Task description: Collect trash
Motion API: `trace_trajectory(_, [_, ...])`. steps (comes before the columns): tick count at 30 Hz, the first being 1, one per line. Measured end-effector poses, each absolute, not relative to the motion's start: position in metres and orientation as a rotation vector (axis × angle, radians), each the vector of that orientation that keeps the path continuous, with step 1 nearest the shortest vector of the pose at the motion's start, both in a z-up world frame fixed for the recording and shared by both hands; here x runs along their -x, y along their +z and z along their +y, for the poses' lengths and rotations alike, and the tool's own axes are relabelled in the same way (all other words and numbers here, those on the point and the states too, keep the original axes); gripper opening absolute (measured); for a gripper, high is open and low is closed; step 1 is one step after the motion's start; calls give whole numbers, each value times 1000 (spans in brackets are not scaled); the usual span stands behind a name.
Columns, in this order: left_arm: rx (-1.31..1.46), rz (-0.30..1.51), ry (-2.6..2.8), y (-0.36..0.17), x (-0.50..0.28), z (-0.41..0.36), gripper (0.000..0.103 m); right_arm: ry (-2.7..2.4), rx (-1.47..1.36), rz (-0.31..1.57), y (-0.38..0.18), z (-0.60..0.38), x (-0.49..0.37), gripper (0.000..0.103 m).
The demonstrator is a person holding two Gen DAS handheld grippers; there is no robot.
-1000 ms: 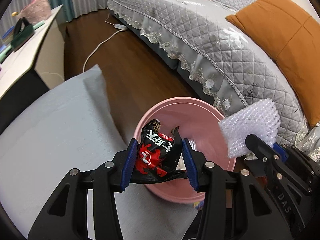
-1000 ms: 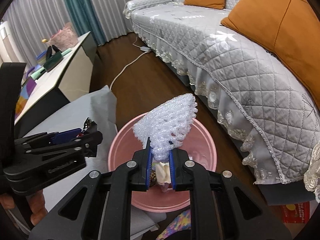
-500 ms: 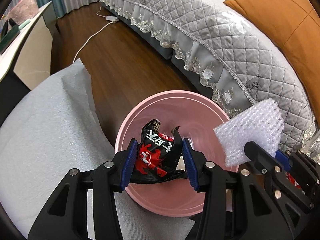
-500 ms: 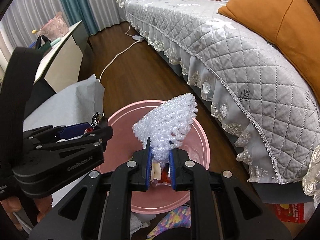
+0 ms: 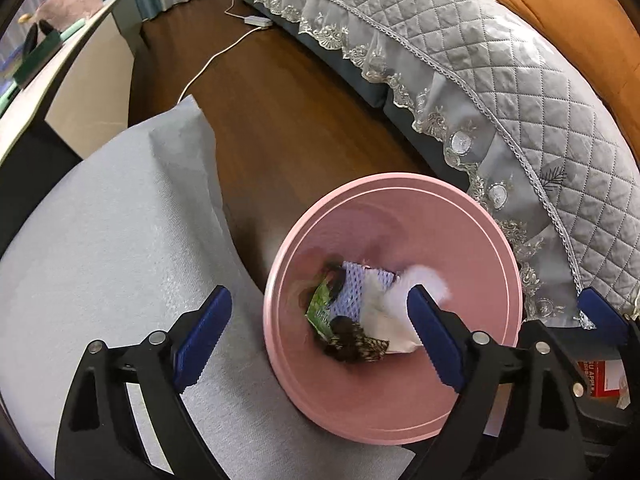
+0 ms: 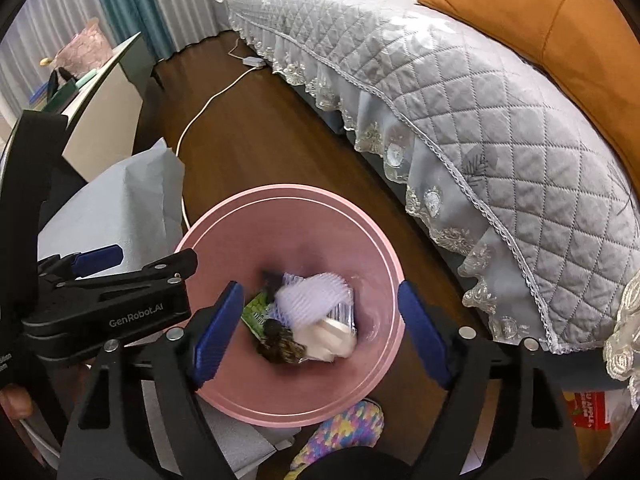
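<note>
While both sets of jaws are opening with nothing between them, the left gripper (image 5: pixel 316 334) and right gripper (image 6: pixel 320 332) hang over the pink bin (image 6: pixel 224 220). The foam net (image 6: pixel 310 300) and wrappers (image 5: pixel 352 344) lie inside it, so this drop looks done. No other trash shows on the grey cloth (image 5: pixel 100 240).

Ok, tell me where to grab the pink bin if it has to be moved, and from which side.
Take the pink bin by its rim, coming from above with one finger inside and one outside. The wall is thin and the mouth stands open and upright, so the rim likely offers the easiest pinch. The near edge is probably the easier side; the sofa crowds the far one. Both the left hand-held gripper and the right hand-held gripper are opening, nothing between the fingers.
</note>
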State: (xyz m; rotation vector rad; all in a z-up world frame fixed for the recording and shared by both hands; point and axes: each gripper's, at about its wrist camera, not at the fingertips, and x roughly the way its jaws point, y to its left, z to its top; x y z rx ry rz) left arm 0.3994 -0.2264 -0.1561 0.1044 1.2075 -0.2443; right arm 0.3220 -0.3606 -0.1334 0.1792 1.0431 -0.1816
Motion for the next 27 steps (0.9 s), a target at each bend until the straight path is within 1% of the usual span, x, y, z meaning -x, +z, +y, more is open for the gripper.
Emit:
trace_trajectory(3, [-99, 1204, -241, -151, -393, -218, 86, -170, -197, 993, -120, -357, -318, 84])
trace_trajectory(7, [-113, 1103, -209, -119, -364, -192, 86, -103, -241, 874, -94, -346, -299, 93])
trace_trajectory(9, [-125, 1048, -192, -100, -344, -175, 86, -91, -244, 853, -85, -336, -286, 98])
trace_trajectory(12, [-177, 969, -149, -72, -307, -146, 86, -80, -232, 880, -70, -316, -264, 98])
trace_trajectory(17, [-222, 886, -103, -41, -232, -90, 86, 6, -209, 822, -42, -273, -200, 98])
trace_trajectory(22, [-165, 886, -24, -36, -167, -47, 86, 56, -187, 834, -39, -233, -135, 98])
trace_trajectory(25, [-117, 894, -16, -39, -141, -33, 86, 63, -159, 839, -38, -220, -111, 98])
trace_trajectory(27, [-87, 884, -5, -38, -128, -25, 86, 56, -109, 811, -34, -211, -95, 98])
